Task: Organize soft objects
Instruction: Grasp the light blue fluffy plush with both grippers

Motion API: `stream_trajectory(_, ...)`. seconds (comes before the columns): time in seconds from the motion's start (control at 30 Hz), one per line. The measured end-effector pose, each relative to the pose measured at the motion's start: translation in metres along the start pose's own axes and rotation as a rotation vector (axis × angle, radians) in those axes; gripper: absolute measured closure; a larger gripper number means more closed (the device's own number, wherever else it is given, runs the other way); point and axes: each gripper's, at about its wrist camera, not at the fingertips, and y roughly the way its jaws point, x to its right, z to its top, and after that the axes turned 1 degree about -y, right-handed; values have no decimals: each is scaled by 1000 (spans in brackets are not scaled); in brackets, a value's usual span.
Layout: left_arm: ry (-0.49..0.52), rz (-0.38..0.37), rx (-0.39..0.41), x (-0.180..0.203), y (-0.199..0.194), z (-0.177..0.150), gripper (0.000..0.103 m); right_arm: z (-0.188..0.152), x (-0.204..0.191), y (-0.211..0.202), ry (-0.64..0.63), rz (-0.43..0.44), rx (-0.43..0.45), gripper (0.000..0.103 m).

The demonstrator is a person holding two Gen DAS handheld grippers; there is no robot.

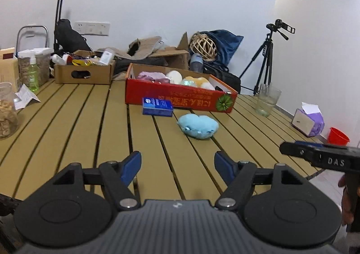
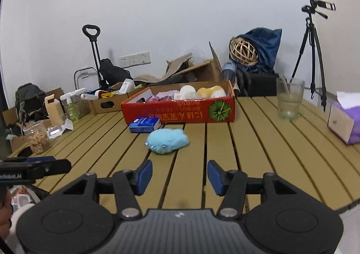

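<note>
A light blue plush toy (image 1: 198, 126) lies on the slatted table, in front of a red cardboard box (image 1: 180, 97) that holds several soft toys, pink, white and yellow. In the right wrist view the plush (image 2: 167, 141) lies just ahead of my right gripper (image 2: 179, 176), which is open and empty. The red box (image 2: 180, 112) stands behind it. My left gripper (image 1: 177, 169) is open and empty, nearer the table's front edge, with the plush ahead and slightly right.
A blue-and-white small box (image 1: 157, 107) lies beside the plush. A drinking glass (image 2: 289, 98), a tissue box (image 2: 343, 121) and a red cup (image 1: 337, 135) stand at the right. A snack jar (image 2: 38, 137), bottles and a brown box (image 1: 84, 71) stand at the left.
</note>
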Motion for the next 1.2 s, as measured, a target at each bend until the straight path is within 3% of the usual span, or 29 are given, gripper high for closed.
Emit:
stream_trajectory(0.17,4,-17,14,1,3,4,29,3,-3,1,-1,6,12,49)
stream_trajectory(0.37,-15,-18,-34,-7,44,10,29,4,2,34,36,31,-39,49)
stream_trajectory(0.47,-34,-49,-52,-10,79,26,30,13,9,66,83,54,-73,49)
stream_trajectory(0.63,-38,-135,-140,-3,153,57,48,42,25,134,160,132,-119,49)
stream_trajectory(0.8,-68,-195,-194,-5,203,53,53,55,39,197,180,152,-176,54)
stream_trajectory(0.87,-110,-239,-222,-11,213,47,59,50,44,209,222,181,-198,59)
stream_trajectory(0.97,-138,-254,-203,-15,215,48,64,46,51,214,285,223,-202,65)
stream_trajectory(1.2,-165,-259,-211,-17,219,51,65,44,50,217,296,225,-197,66)
